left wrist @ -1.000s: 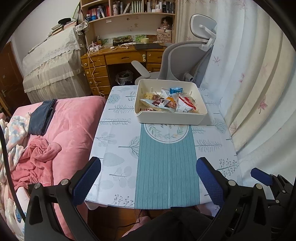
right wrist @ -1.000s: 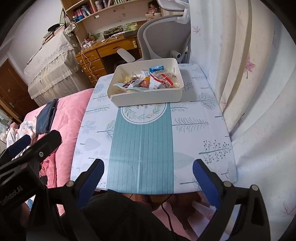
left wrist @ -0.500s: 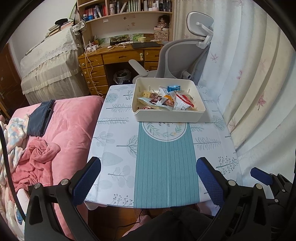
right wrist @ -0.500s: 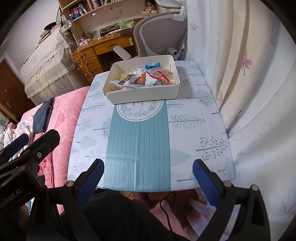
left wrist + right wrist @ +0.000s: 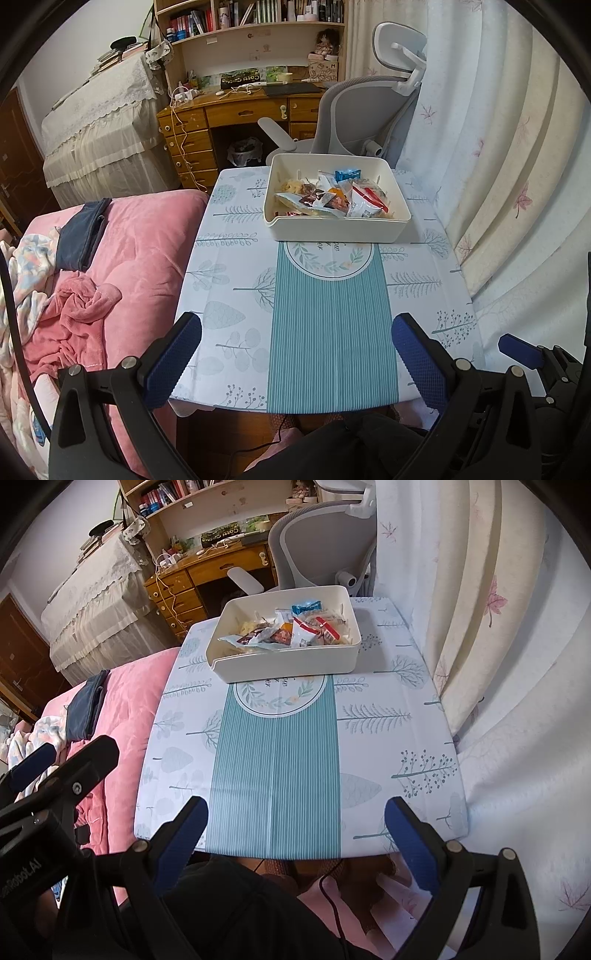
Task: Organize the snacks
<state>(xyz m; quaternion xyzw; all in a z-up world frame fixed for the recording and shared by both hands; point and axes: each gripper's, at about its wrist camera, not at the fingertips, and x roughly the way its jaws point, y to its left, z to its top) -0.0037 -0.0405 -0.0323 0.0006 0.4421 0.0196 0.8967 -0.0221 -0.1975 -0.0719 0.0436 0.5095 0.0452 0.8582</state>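
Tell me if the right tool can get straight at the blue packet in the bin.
Probably yes. The right tool is open and empty at the table's near edge, and the cloth between it and the bin is bare. The blue packet lies on top at the bin's far side, so it must reach over the near wall.

Lots of stuff half hidden here

The cream plastic bin's [image 5: 338,229] near wall covers the lower part of the crinkly snack packets [image 5: 332,197], whose print is too small to read. The white leaf-print tablecloth [image 5: 388,746] hides the table's legs, and book titles on the wooden shelf [image 5: 258,14] blur.
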